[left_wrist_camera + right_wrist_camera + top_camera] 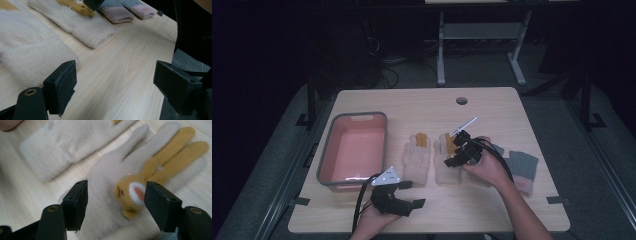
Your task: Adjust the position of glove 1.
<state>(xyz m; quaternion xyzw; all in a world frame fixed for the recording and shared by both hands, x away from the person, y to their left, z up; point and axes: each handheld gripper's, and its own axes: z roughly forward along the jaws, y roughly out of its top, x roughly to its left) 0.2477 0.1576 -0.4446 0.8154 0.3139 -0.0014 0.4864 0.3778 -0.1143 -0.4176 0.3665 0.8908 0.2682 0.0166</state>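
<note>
The right gripper [460,148] hangs over the right cream glove [447,159] near the middle of the worktop [492,107], its jaws spread wide on either side of the glove's tan animal face [130,192] — nothing pinched between the pads. The left cream glove [417,157] lies flat just beside it, toward the pink bin [353,148] that sits by the worktop's left edge. A pair of grey gloves with pink cuffs [522,167] lies toward the right edge. The left gripper [404,195] rests near the front edge, released — its jaws apart over bare wood, just short of the left glove's cuff.
</note>
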